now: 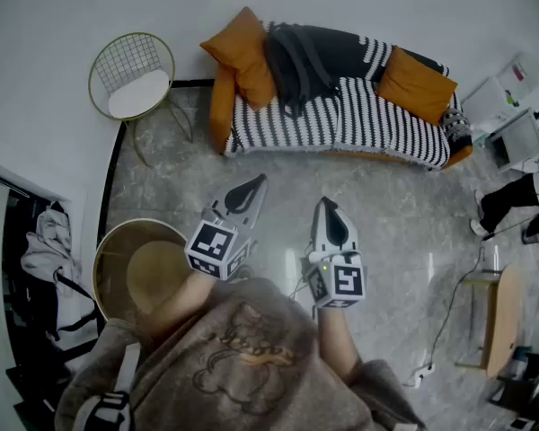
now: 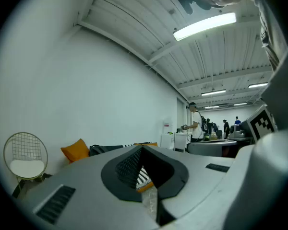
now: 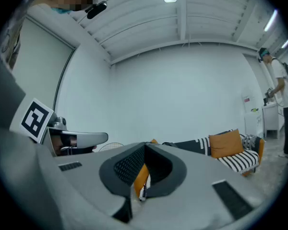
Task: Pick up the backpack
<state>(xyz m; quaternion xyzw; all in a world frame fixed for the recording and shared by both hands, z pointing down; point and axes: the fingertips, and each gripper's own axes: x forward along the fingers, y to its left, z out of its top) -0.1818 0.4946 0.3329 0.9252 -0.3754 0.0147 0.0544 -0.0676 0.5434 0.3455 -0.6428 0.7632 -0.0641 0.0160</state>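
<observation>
A dark grey backpack lies on a black-and-white striped sofa against the far wall, between two orange cushions, with its straps hanging over the seat. Both grippers are held level over the floor, well short of the sofa. My left gripper is shut with nothing in it, and so is my right gripper. In the left gripper view the closed left gripper points at the sofa, with the backpack low at the left. Past the right gripper, the backpack shows as a dark strip.
A wire chair with a white seat pad stands left of the sofa. A round wooden table is close at my left. To the right are a low wooden table, floor cables and a person's legs.
</observation>
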